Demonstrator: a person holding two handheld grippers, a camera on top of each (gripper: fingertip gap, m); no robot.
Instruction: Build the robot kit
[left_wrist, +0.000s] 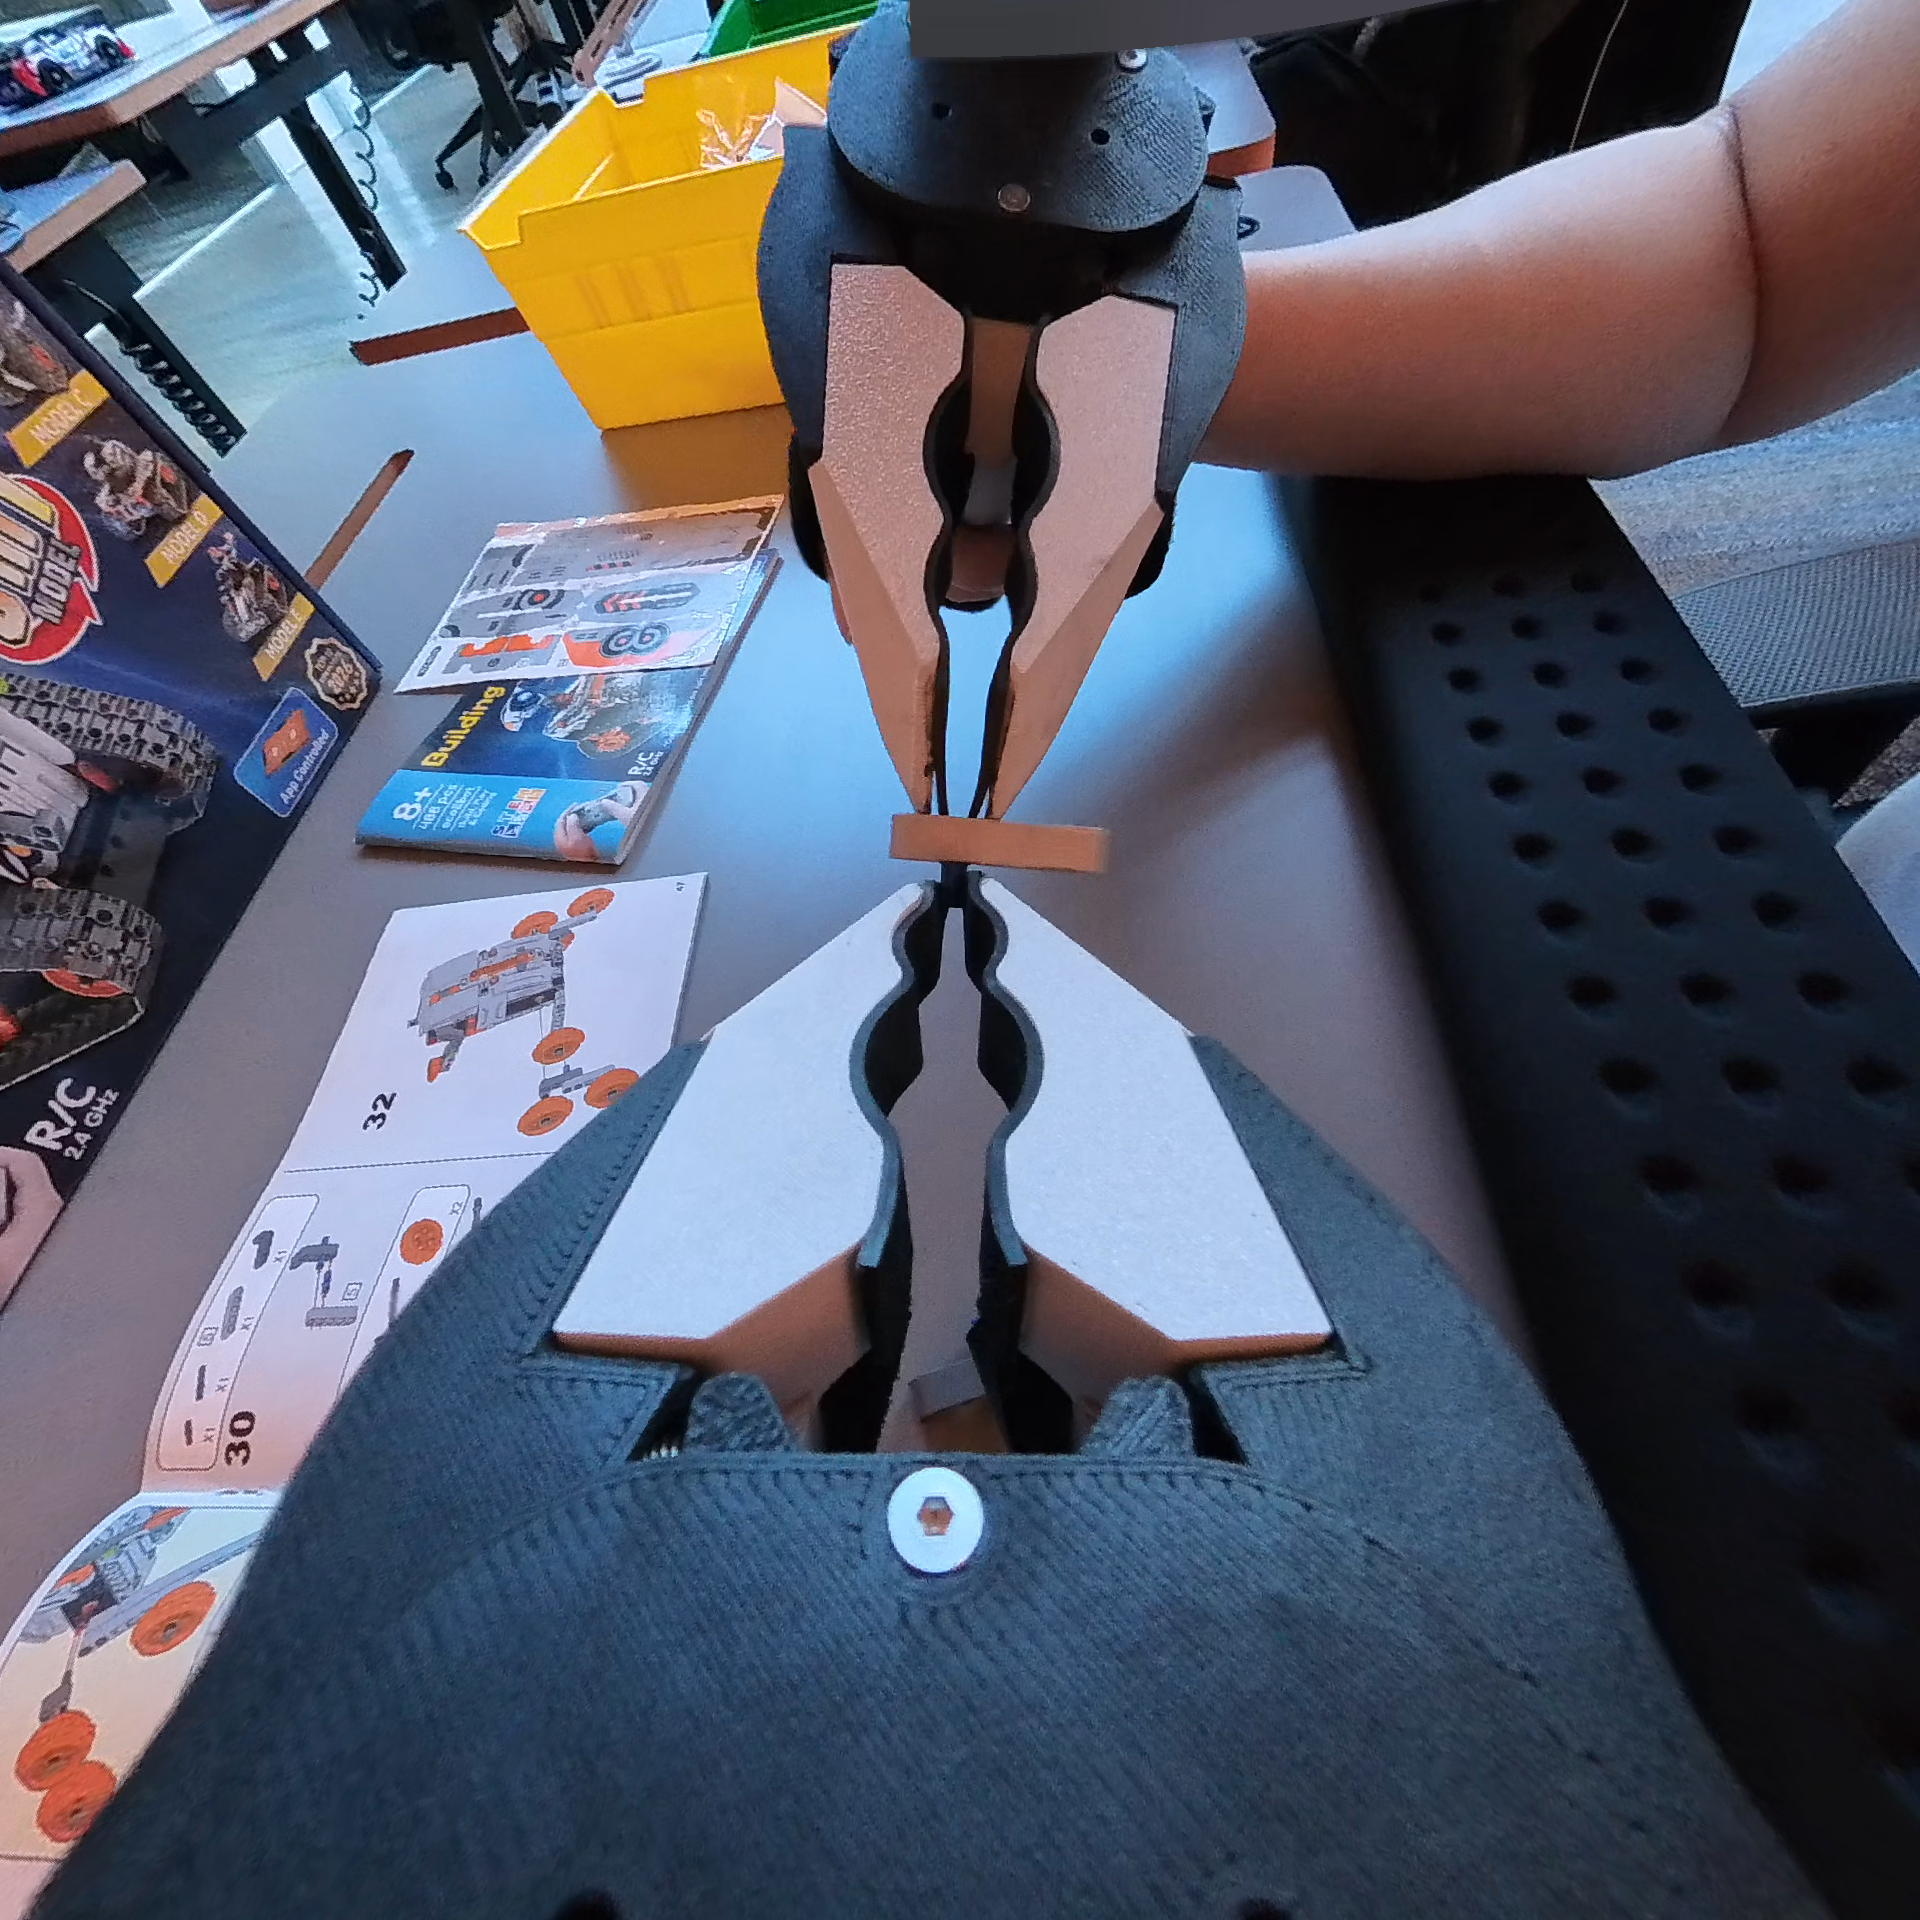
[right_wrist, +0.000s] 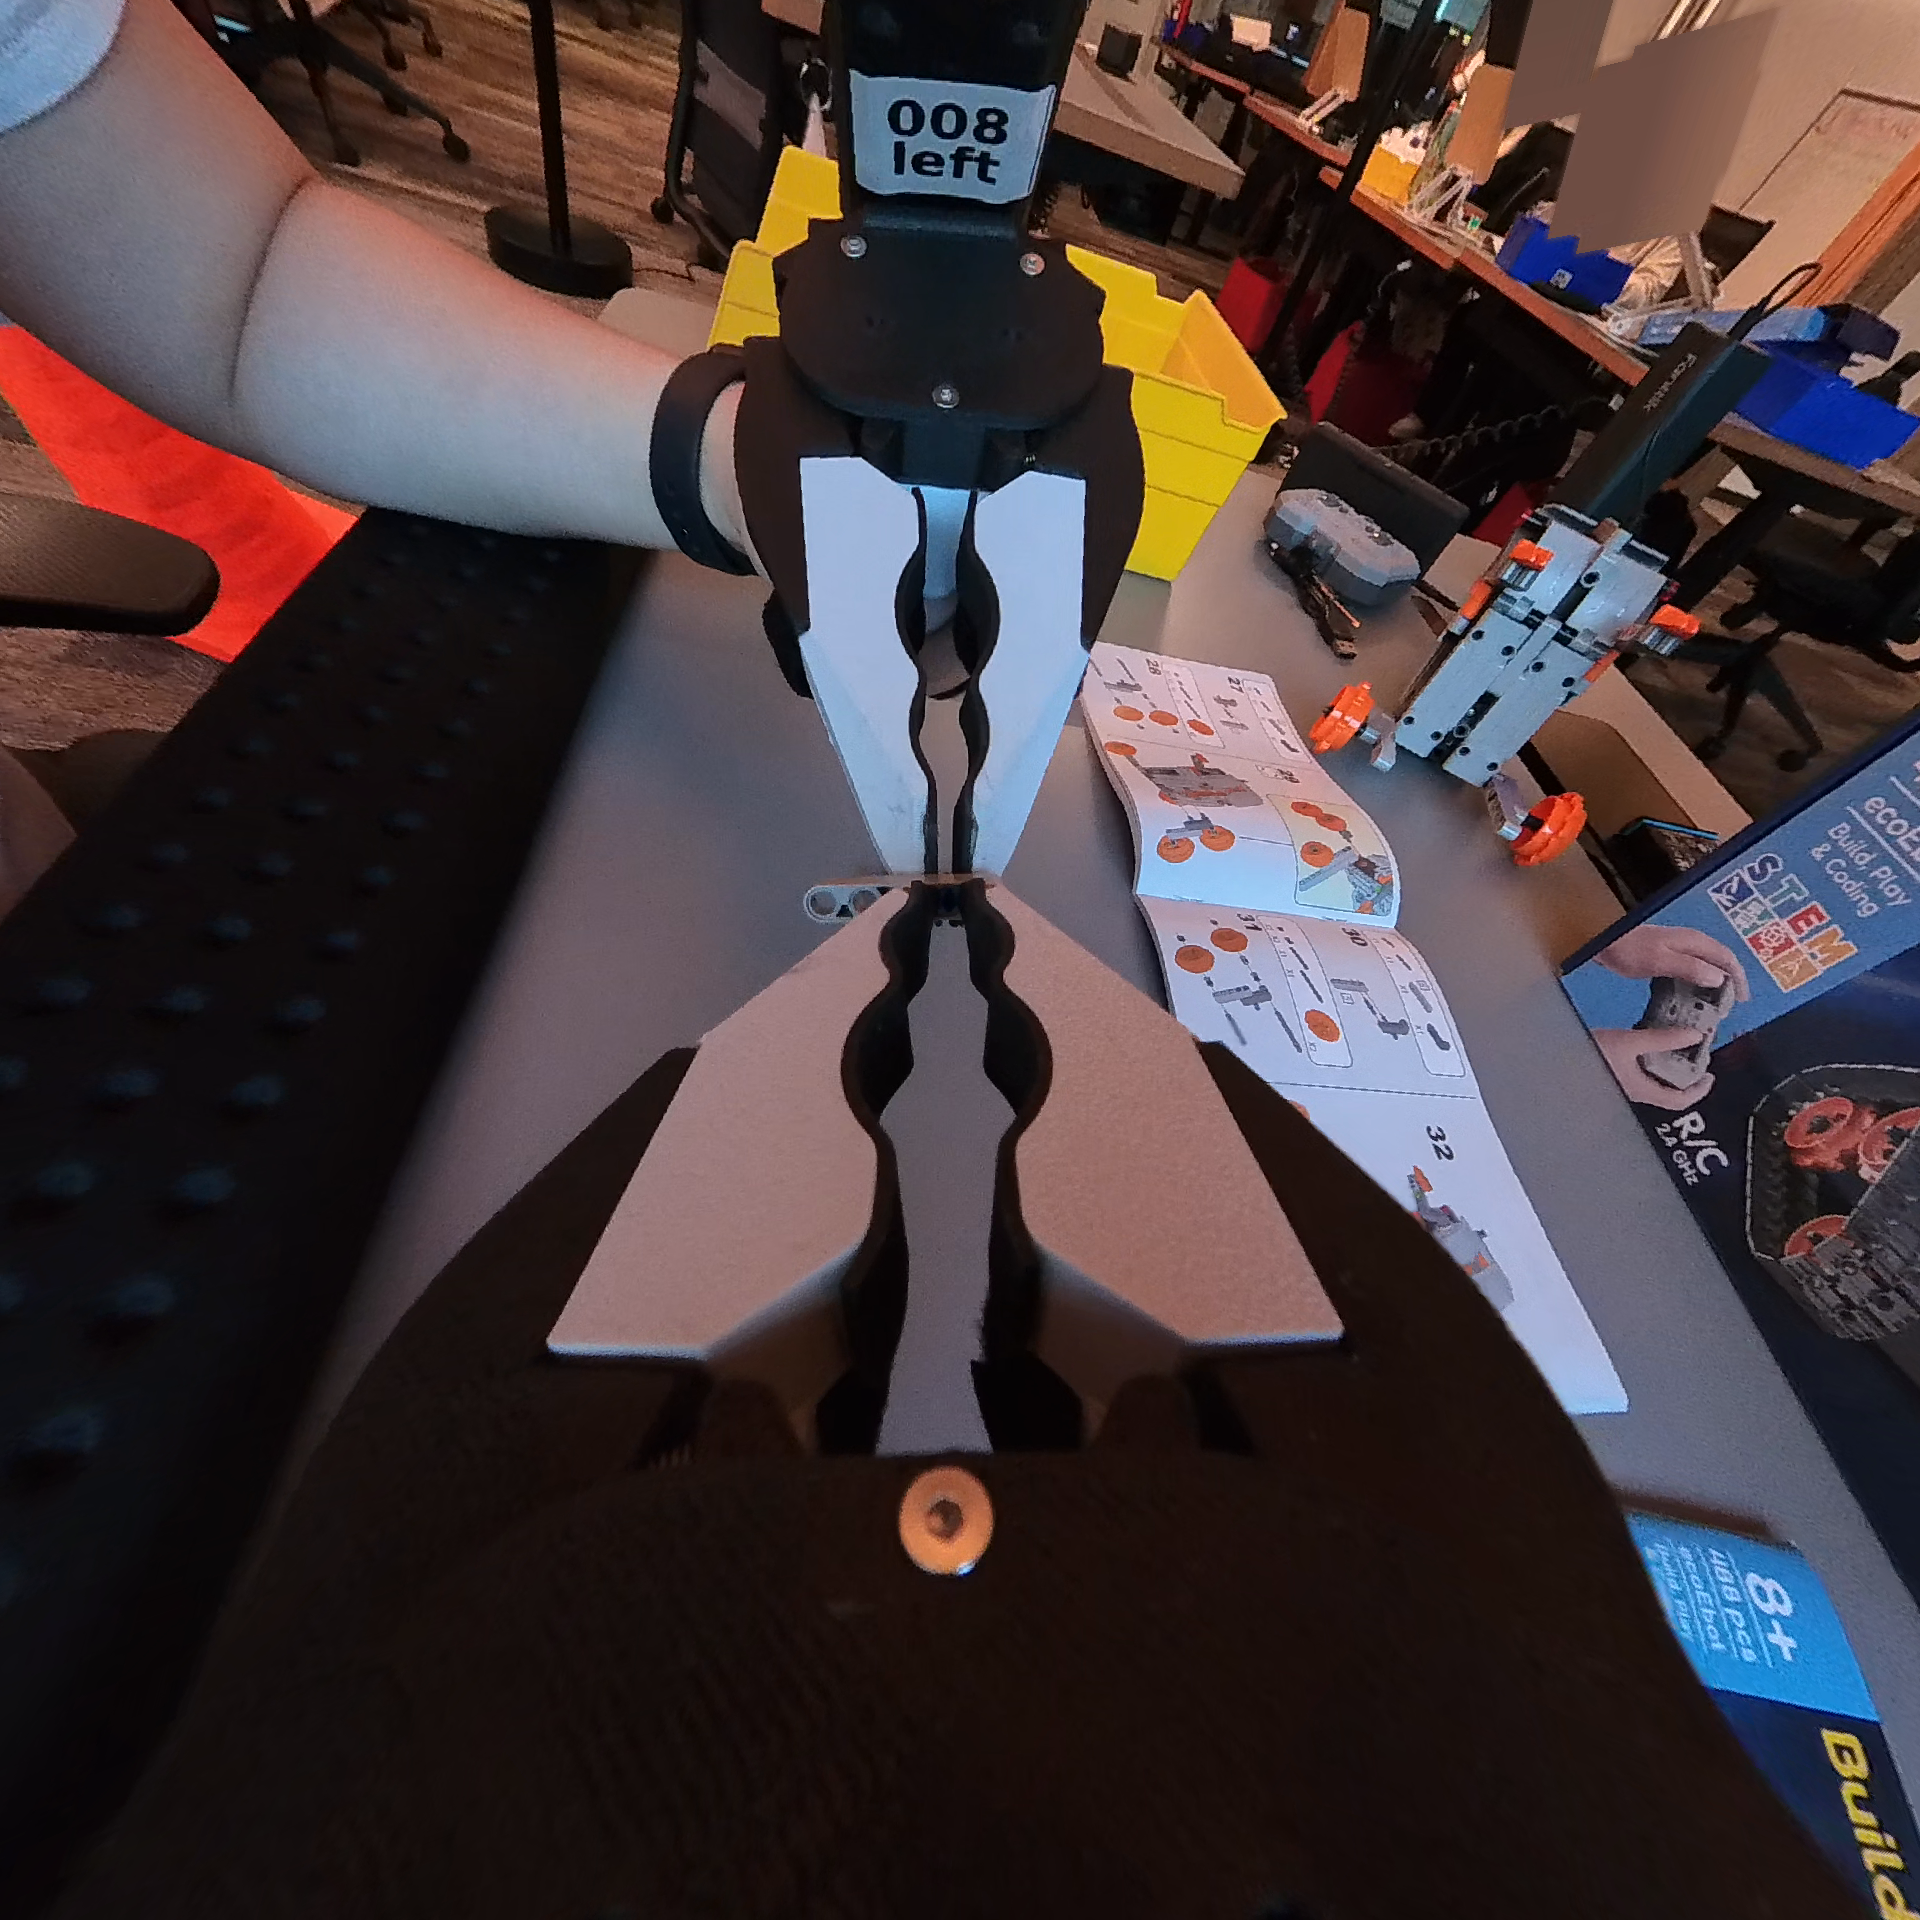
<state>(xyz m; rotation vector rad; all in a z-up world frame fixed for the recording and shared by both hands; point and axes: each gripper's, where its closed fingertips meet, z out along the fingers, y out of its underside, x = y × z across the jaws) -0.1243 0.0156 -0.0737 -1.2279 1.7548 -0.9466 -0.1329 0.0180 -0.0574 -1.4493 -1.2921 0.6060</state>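
My two grippers meet tip to tip above a grey table (left_wrist: 1195, 790). The right gripper (right_wrist: 945, 902) is shut on a flat grey beam with holes (right_wrist: 847, 900). The beam sticks out sideways from its tips. In the left wrist view the right gripper (left_wrist: 961, 808) comes from the top and the beam (left_wrist: 1039, 844) lies across its tips. The left gripper (left_wrist: 951, 885) is shut on a small dark piece (left_wrist: 951, 876) that touches the beam's edge. In the right wrist view the left gripper (right_wrist: 948, 868) points down at the beam. A forearm (left_wrist: 1507, 332) holds the right gripper.
An open instruction booklet (left_wrist: 520, 1049) (right_wrist: 1299, 997), a closed booklet (left_wrist: 540, 758) and a sticker sheet (left_wrist: 603, 592) lie on the table. A dark toy box (left_wrist: 125, 790) (right_wrist: 1829, 1039) stands beside them. A yellow bin (left_wrist: 644, 270) (right_wrist: 1195, 416), a part-built grey and orange model (right_wrist: 1527, 665) and a black perforated panel (left_wrist: 1662, 935) are nearby.
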